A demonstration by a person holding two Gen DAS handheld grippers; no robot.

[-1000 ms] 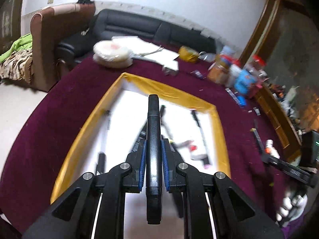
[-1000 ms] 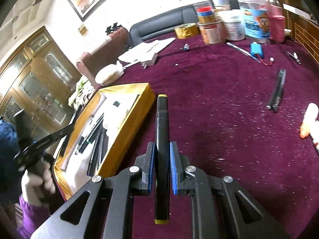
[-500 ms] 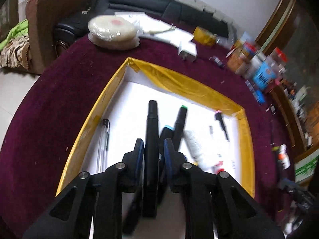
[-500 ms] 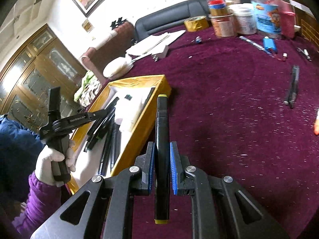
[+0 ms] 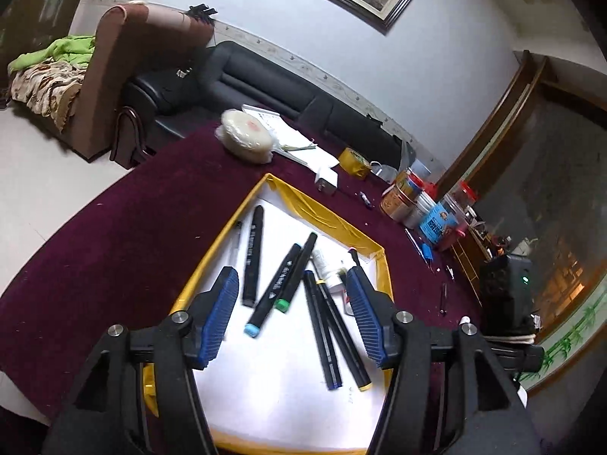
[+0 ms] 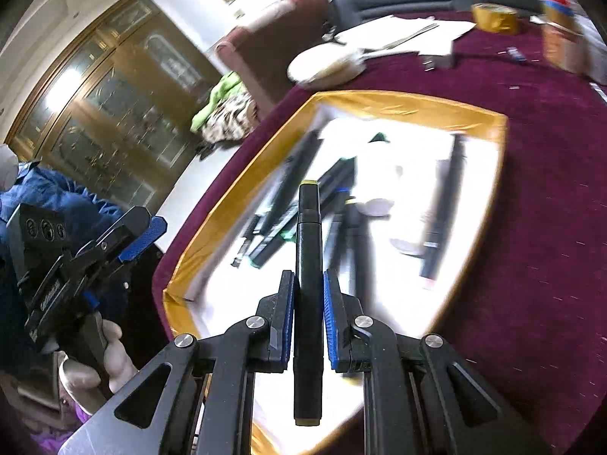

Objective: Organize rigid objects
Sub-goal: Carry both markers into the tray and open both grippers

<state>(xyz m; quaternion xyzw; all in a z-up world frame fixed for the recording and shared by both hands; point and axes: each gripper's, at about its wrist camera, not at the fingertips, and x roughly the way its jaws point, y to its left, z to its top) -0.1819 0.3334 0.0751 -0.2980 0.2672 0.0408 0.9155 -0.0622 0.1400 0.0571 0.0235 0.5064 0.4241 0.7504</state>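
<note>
A yellow-walled tray (image 5: 326, 210) with a white floor holds several black markers. One long black marker (image 5: 252, 254) lies by its left wall. My left gripper (image 5: 292, 314) is open and empty, raised above the tray's near half. My right gripper (image 6: 308, 311) is shut on a black marker with yellow ends (image 6: 308, 265) and holds it over the tray (image 6: 409, 108); the tray's contents are blurred in the right wrist view. The left gripper (image 6: 142, 229) shows at the left of the right wrist view, beside the tray.
The tray sits on a round table with a dark red cloth (image 5: 125, 242). At the back stand a wrapped white disc (image 5: 246, 140), papers (image 5: 299, 144), a tape roll (image 5: 354, 163) and jars (image 5: 417, 201). Loose pens (image 5: 444, 295) lie right of the tray.
My left gripper has opened, left its black marker in the tray and pulled back. My right gripper has carried its marker from over the cloth to over the tray.
</note>
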